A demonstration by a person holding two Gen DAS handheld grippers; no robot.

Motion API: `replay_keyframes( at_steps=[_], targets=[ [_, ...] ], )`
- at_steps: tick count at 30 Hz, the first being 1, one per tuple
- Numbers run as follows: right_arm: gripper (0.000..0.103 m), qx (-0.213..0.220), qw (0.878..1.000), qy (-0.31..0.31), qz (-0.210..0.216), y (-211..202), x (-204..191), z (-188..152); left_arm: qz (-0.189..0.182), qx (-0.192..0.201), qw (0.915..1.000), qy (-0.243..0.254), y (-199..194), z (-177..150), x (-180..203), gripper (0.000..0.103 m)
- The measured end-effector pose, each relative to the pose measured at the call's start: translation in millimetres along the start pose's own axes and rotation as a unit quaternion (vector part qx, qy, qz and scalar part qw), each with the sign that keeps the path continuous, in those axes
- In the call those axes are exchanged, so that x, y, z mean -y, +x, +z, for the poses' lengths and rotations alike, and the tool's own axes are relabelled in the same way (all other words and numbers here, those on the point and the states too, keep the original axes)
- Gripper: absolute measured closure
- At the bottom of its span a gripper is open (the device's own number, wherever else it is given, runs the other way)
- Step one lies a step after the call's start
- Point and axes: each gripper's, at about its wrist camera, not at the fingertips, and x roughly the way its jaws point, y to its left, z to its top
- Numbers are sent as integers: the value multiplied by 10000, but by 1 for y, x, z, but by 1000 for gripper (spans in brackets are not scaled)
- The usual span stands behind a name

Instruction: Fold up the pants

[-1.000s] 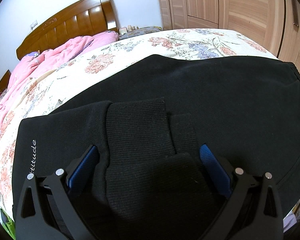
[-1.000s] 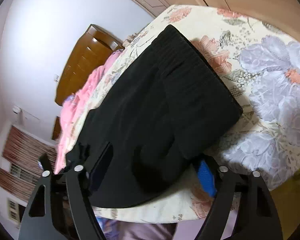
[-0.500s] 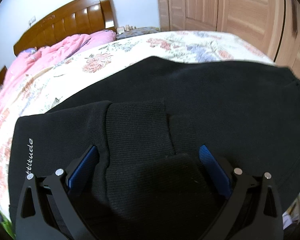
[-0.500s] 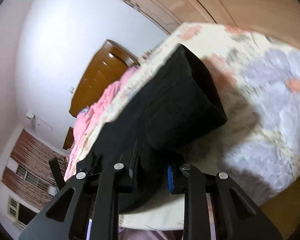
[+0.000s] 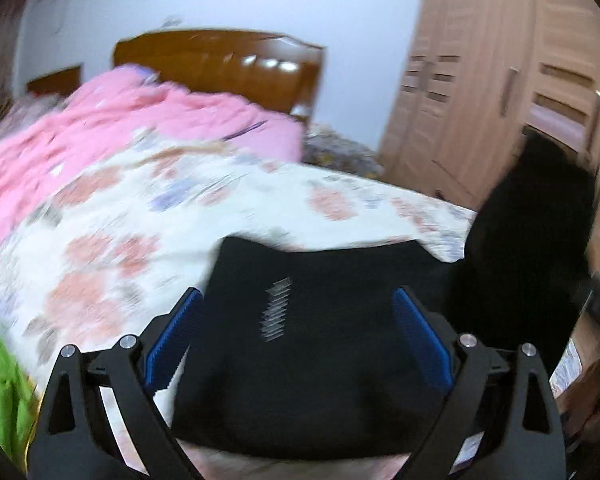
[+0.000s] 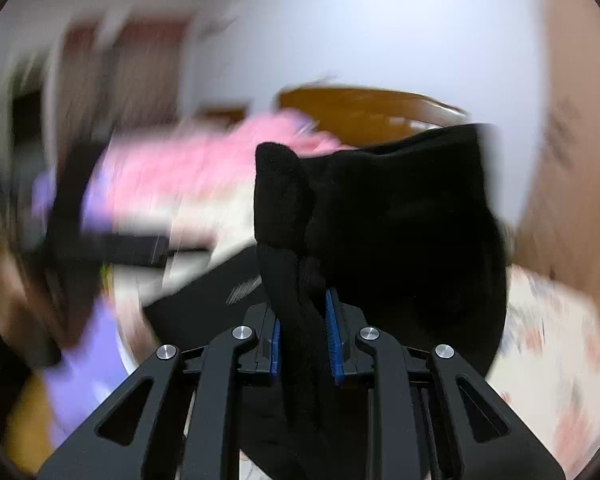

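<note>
Now the right claw (image 6: 303,336) pinches the black pants (image 6: 380,216), bunched upward.

Both wrist views face the headboard (image 5: 220,64), close above; seemingly blurred.

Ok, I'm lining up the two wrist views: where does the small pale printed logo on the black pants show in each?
Left wrist: pale printed logo at lower centre, on the flat black pants between the open left gripper.
Right wrist: logo left of centre, beside the right gripper shut on bunched fabric.
Shared landmark: brown wooden headboard.
</note>
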Motion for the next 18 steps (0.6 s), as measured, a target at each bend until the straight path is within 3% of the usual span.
replay_keyframes(
  at_steps=[1,3,6,8,11,13,14,18],
  targets=[
    [83,-334,9974,-635,-10,25,-34,-12,13,-76,9999,-129,0,-2,-13,8],
    [83,-782,9896,-1205,8,55,-66,-35,-16,-285,9987,-416,2,-14,-40,8],
    [82,-553,9756,-2047,-576,55,-95,-57,-579,-617,9926,-871,9,-30,-68,8],
    [81,-454,9711,-2253,-647,52,-95,-60,-1004,-751,9852,-1166,14,-35,-81,8],
    [66,-378,9646,-2502,-750,47,-101,-68,-1516,-833,9750,-1392,25,-33,-78,6],
    [49,-356,9668,-2478,-508,37,-106,-70,-1520,-905,9766,-1221,33,-26,-67,2],
    [35,-321,9703,-2391,-179,32,-106,-67,-1527,-978,9769,-1134,37,-22,-62,2],
    [32,22,9800,-1992,-34,6,-94,-57,-1897,-1269,9688,-969,47,-9,-38,2]
  ],
)
